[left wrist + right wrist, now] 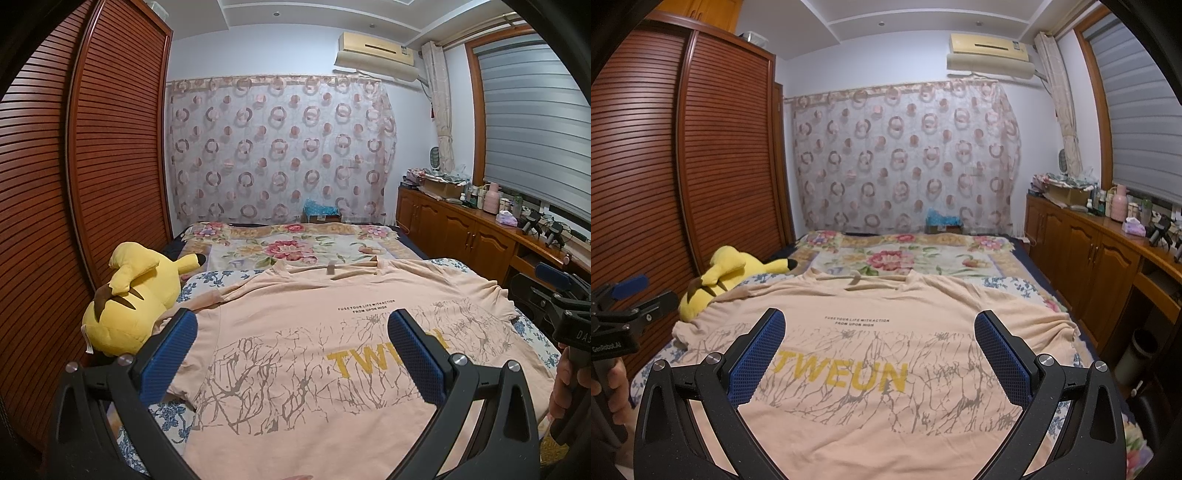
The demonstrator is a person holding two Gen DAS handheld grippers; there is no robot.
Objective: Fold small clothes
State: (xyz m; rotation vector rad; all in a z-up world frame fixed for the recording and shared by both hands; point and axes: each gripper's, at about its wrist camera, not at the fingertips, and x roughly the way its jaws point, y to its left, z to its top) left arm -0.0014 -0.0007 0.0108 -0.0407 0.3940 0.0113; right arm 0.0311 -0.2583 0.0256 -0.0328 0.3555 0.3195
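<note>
T-shirt [295,369] is spread flat, print up, on the bed [221,280], collar away from the cameras, beside a yellow plush toy [140,295]. Both the left claw [291,354] and right claw [879,354] are held released above it, grasping nothing. Sleeve edges should be pinched cleanly and folded inward evenly.

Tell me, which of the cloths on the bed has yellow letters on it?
The peach T-shirt, spread flat nearest both grippers. The floral blanket behind it bears only flowers.
</note>
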